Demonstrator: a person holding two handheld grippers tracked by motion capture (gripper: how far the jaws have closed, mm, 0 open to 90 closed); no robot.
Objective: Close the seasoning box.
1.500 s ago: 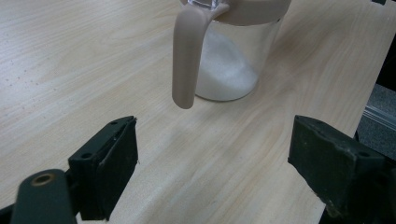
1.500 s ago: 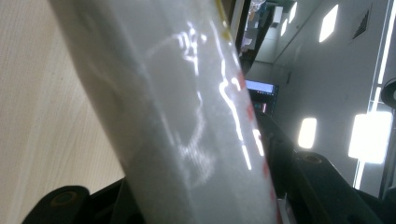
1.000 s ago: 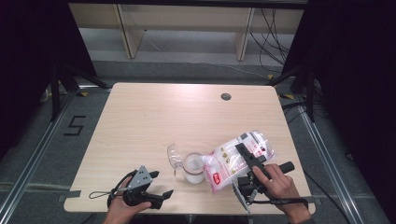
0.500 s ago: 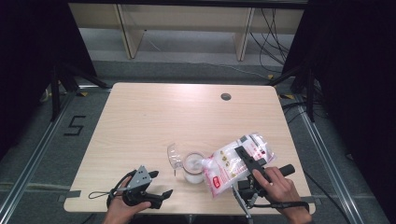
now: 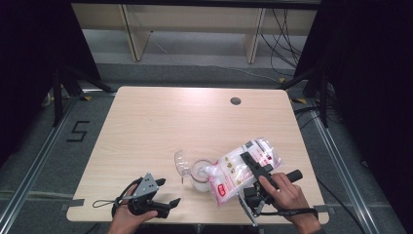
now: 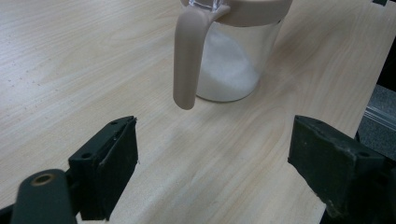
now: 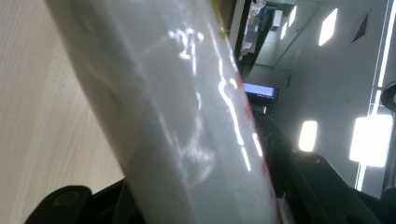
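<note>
A clear glass jar (image 5: 199, 179) with a beige lid and handle stands near the table's front middle, its clear flap (image 5: 182, 163) tipped open to the left. It holds white powder (image 6: 229, 70), and its handle (image 6: 186, 56) faces my left gripper. A clear bag of white powder with red print (image 5: 238, 168) lies tilted, its lower corner over the jar's mouth. My right gripper (image 5: 254, 168) is shut on this bag (image 7: 177, 116). My left gripper (image 5: 158, 197) rests at the front edge, left of the jar, jaws wide open and empty (image 6: 215, 135).
The wooden table (image 5: 160, 122) has a round cable hole (image 5: 235, 101) at the back right. Its right edge is close behind the jar in the left gripper view. Shelving and cables stand beyond the table's far side.
The bag's lower corner has crept a little to the left over the jar. Both hands stay where they were.
</note>
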